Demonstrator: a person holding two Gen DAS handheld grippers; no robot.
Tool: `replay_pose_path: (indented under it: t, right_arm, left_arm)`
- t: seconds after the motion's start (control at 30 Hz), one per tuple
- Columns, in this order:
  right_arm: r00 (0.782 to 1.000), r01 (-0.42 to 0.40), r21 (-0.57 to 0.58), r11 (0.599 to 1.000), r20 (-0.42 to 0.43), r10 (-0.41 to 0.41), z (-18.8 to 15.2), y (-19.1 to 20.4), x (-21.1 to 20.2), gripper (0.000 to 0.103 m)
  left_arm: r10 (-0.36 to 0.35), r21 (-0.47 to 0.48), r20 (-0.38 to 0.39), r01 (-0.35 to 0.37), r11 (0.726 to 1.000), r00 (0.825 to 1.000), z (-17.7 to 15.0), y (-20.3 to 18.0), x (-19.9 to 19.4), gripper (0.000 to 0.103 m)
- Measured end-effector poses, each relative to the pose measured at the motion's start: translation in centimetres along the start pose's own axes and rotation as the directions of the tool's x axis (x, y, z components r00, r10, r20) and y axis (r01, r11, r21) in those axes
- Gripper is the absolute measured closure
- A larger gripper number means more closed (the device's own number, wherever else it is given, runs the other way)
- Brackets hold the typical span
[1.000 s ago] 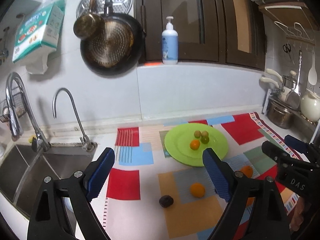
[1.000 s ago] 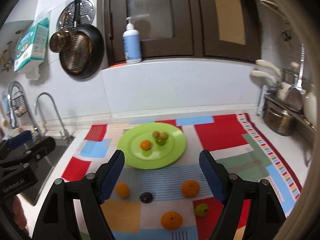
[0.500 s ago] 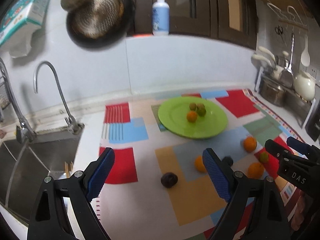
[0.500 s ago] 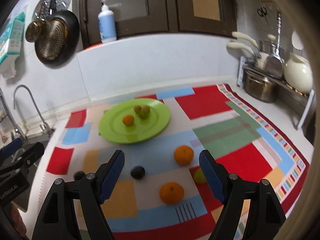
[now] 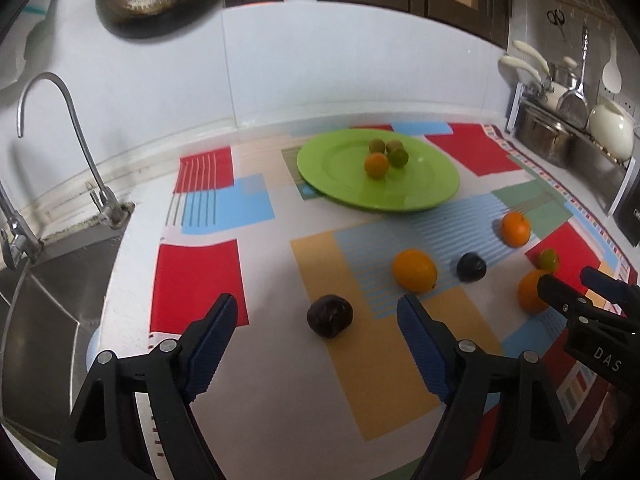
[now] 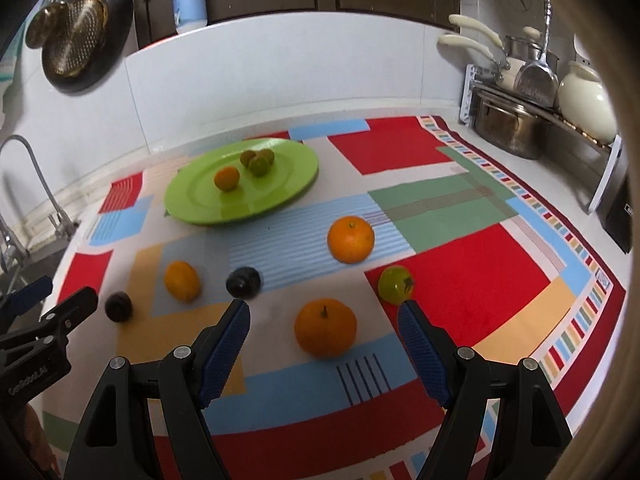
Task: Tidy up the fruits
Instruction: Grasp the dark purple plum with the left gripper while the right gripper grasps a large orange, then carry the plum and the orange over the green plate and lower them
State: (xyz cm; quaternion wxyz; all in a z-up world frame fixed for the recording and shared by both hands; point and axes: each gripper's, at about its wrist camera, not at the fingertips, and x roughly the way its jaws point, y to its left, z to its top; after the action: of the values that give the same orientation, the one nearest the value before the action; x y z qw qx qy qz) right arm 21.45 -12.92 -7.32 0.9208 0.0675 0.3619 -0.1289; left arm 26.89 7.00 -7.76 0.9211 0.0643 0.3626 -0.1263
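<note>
A green plate [image 5: 420, 196] [image 6: 192, 208] at the back of the patchwork mat holds a small orange [image 6: 226, 178] and three greenish fruits [image 6: 258, 160]. Loose on the mat lie three oranges, two dark plums and a green fruit [image 6: 396, 284]. My left gripper [image 5: 316, 302] hovers over the near dark plum [image 5: 330, 316]. Its jaws are closing, and the plum lies just ahead between the tips, untouched. My right gripper [image 6: 323, 305] stands open over the nearest orange [image 6: 325, 327], pads clear of it.
A steel sink [image 5: 40, 320] with a faucet [image 5: 60, 120] lies left of the mat. A rack with pots and a cream kettle [image 6: 584, 100] stands at the back right, with a black box [image 6: 624, 208] in front of it. A pan [image 6: 76, 28] hangs on the wall.
Both grippers have come down and tipped toward the mat, so the loose fruits are closer. The left jaws stand a little narrower than before.
</note>
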Motion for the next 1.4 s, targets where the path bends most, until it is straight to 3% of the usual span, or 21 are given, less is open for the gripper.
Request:
replay_pose_path:
  t: [0.47, 0.7, 0.9, 1.1, 1.4]
  right_arm:
    - [0.998, -0.006, -0.003, 1.000, -0.069, 0.005, -1.0, 0.1, 2.4, 0.044]
    - [0.995, -0.017, -0.011, 1.000, -0.099, 0.015, -1.2, 0.2, 3.2, 0.050]
    - [0.994, -0.004, -0.012, 1.000, -0.112, 0.003, -1.3, 0.1, 3.6, 0.060]
    - [0.995, 0.003, -0.035, 0.999, -0.103, -0.007, -1.3, 0.2, 3.6, 0.061]
    - [0.998, -0.017, -0.047, 0.999, -0.068, 0.013, -0.9, 0.0, 2.5, 0.061]
  left_arm:
    - [-0.056, -0.025, -0.106, 0.053, 0.998, 0.993, -1.0, -0.2, 3.8, 0.043]
    - [-0.056, -0.019, -0.109, 0.054, 0.998, 0.992, -0.8, -0.2, 4.6, 0.056]
    - [-0.049, -0.018, -0.116, 0.047, 0.999, 0.992, -0.8, -0.2, 4.9, 0.071]
    - [-0.035, -0.002, -0.116, 0.035, 0.999, 0.993, -1.0, -0.4, 4.9, 0.071]
    - [-0.069, 0.001, -0.103, 0.070, 0.998, 0.992, -0.6, -1.0, 3.4, 0.071]
